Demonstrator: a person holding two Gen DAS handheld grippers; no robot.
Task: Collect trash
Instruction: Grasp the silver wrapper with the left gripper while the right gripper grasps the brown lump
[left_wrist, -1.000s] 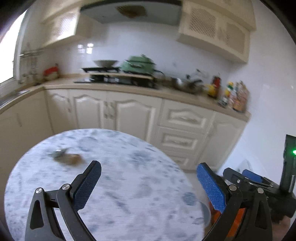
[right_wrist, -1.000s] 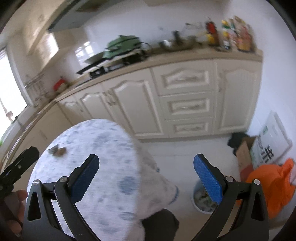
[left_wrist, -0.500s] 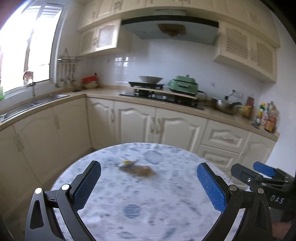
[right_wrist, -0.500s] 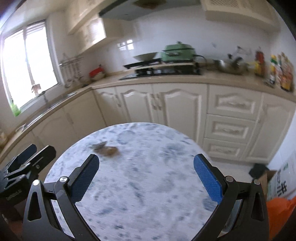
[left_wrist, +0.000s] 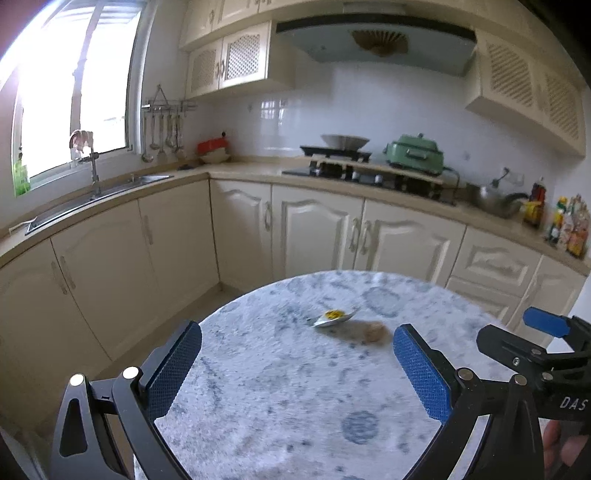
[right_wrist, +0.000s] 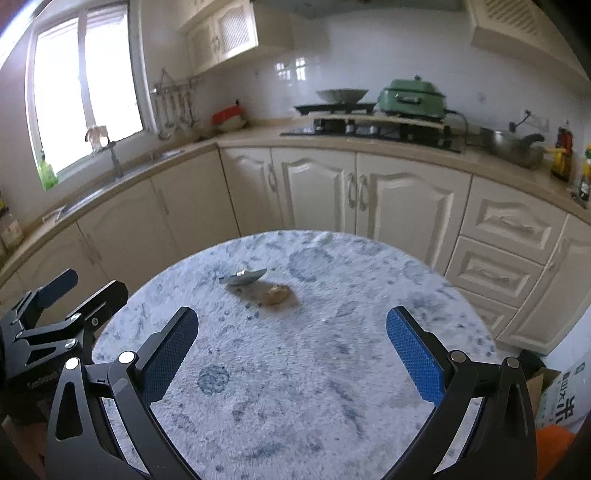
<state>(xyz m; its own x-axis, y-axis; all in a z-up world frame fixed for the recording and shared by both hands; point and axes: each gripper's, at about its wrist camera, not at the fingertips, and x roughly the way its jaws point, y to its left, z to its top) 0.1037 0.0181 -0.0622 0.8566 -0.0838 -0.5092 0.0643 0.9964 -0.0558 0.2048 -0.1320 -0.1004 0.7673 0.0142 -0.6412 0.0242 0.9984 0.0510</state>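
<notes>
Left gripper (left_wrist: 297, 365): its jaws stood wide apart and held nothing; over the last second its view had swung from the far right cupboards back to the round desk (left_wrist: 280, 402).
Foil wrapper (left_wrist: 333, 318): lay on the desk ahead of the left jaws, slightly right of their midline, well apart from both pads.
Brown scrap (left_wrist: 373, 331): lay just right of the wrapper, nearer the right-hand pad, in a dark smear.
Right gripper (right_wrist: 291, 343): jaws wide and empty; it had turned away from the floor to face the trash, which lay ahead, between the jaws.
Meaning: both grippers were now lined up, so a pick-up seemed next; nothing collected yet.
</notes>
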